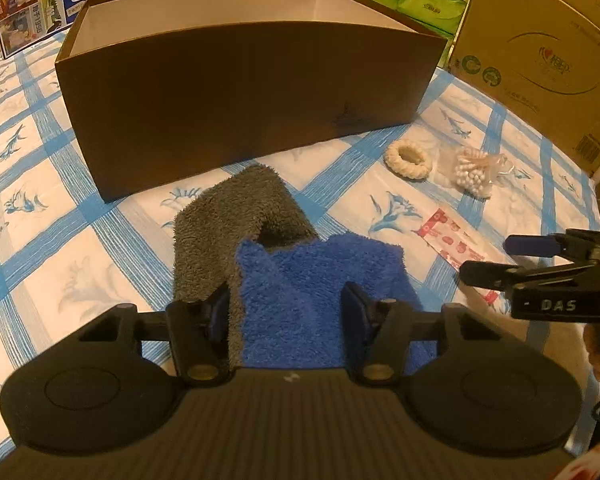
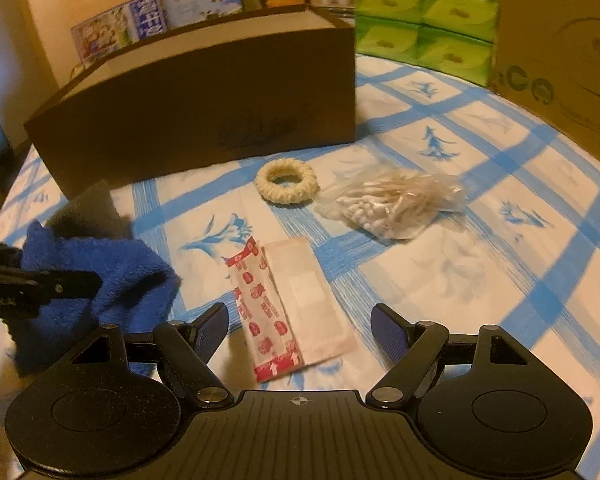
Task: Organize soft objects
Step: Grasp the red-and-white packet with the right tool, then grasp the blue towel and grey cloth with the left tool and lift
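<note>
A blue and grey plush towel (image 1: pixel 300 280) lies on the checked cloth in front of an open dark brown box (image 1: pixel 236 100). My left gripper (image 1: pixel 286 312) is open with its fingers on either side of the towel's blue part. In the right wrist view the towel (image 2: pixel 112 264) lies at the left, the box (image 2: pixel 204 104) behind. My right gripper (image 2: pixel 300 328) is open just above a red and white plaster packet (image 2: pixel 284 308). A cream knitted ring (image 2: pixel 286 186) and a bag of cotton swabs (image 2: pixel 388 204) lie beyond it.
The blue-checked tablecloth (image 1: pixel 40 240) covers the surface. A large cardboard carton (image 1: pixel 540 52) stands at the right, green tissue packs (image 2: pixel 424 12) and milk cartons (image 1: pixel 32 8) at the back. The ring (image 1: pixel 408 158) and swab bag (image 1: pixel 476 170) lie right of the box.
</note>
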The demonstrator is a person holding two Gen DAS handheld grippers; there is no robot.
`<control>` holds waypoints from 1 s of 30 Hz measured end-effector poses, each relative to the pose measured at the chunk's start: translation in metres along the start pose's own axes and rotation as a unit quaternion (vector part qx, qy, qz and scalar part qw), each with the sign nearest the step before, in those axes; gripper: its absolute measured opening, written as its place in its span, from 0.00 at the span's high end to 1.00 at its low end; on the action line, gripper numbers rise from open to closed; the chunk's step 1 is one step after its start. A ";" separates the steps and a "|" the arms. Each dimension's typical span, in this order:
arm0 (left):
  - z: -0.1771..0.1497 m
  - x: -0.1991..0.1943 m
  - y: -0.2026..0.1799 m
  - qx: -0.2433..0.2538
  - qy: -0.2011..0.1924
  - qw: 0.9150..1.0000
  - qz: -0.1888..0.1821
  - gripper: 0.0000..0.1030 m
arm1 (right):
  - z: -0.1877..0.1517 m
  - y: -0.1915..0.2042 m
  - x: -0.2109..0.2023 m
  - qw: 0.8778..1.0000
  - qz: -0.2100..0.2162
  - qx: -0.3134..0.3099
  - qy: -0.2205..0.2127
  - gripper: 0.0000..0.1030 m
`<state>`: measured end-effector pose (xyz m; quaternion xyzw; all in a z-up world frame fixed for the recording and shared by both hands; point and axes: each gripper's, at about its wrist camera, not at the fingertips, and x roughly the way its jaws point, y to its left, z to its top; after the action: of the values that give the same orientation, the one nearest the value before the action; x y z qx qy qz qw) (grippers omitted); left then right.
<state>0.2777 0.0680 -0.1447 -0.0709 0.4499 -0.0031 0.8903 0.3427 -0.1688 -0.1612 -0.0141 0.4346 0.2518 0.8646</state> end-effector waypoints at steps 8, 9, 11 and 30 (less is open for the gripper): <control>0.001 0.001 0.000 0.003 0.003 1.000 0.001 0.48 | 0.000 0.009 0.012 0.999 -0.010 -0.050 0.001 0.41; 0.001 0.001 0.000 0.003 0.003 1.000 0.001 0.48 | 0.000 0.010 0.012 0.998 -0.006 -0.055 0.002 0.43; 0.001 0.001 0.000 0.003 0.003 1.000 0.001 0.48 | 0.001 0.013 0.011 0.998 -0.003 -0.066 0.005 0.52; 0.008 0.004 0.001 0.007 0.005 1.000 0.009 0.70 | 0.001 0.021 0.001 0.999 0.033 -0.029 0.019 0.95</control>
<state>0.2860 0.0695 -0.1433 -0.0605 0.4553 0.0012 0.8883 0.3350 -0.1492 -0.1572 -0.0296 0.4434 0.2920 0.8469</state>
